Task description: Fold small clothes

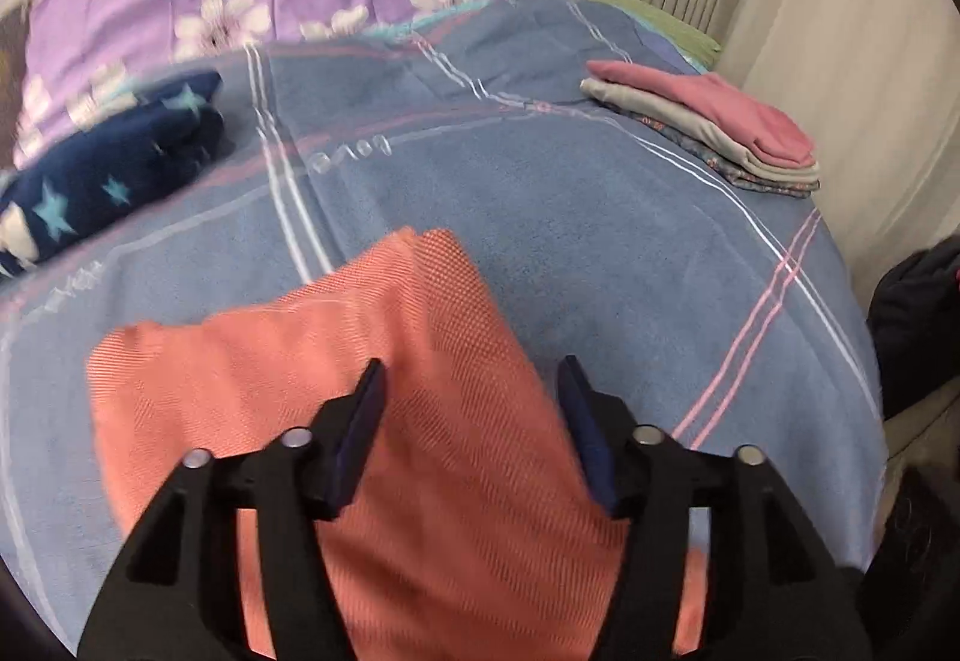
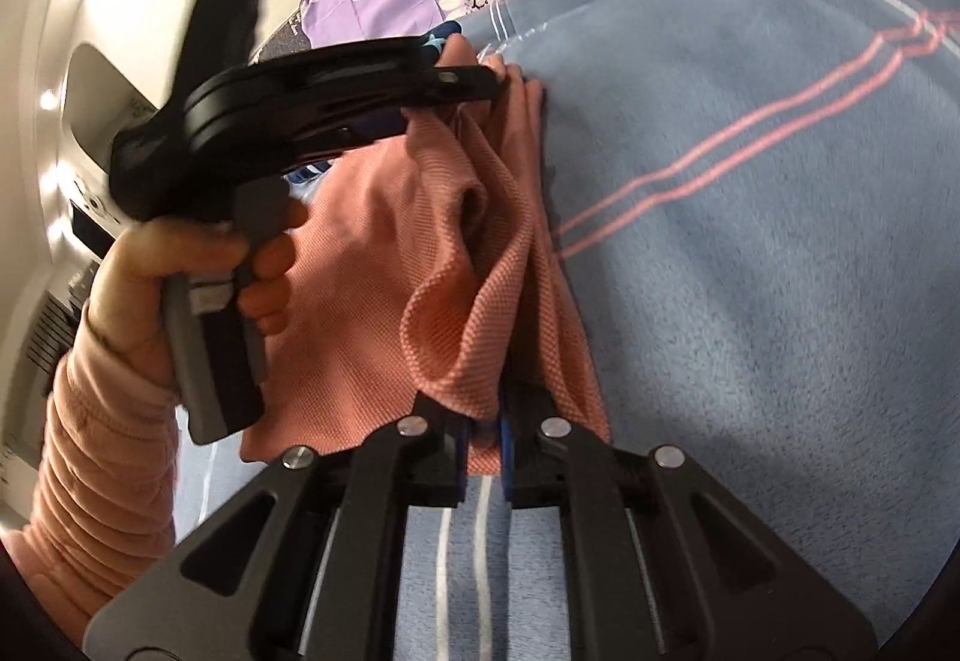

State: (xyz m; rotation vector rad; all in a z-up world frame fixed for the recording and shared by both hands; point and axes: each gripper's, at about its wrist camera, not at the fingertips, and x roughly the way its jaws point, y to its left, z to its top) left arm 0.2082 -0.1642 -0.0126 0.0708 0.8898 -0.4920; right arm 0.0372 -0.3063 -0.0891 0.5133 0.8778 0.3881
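Salmon garment (image 1: 420, 421) lies partly folded on the blue striped blanket (image 1: 600, 241), near its front edge.

Your left gripper (image 1: 471, 379) hangs over the garment with its jaws spread apart; the pads (image 1: 366, 421) press on nothing, and the cloth lies under the gap rather than in it. Your right gripper (image 2: 483, 421) is clamped on a bunched edge of the same garment, where the fabric rises in loose folds just ahead of the fingertips. In the right wrist view, your left hand (image 2: 180, 271) grasps the handle of the left gripper above the far end of the garment. A dark star-print garment (image 1: 114, 175) lies bundled at the blanket's left side. A stack of folded clothes (image 1: 708, 126), pink on top, sits well apart at the far right corner.
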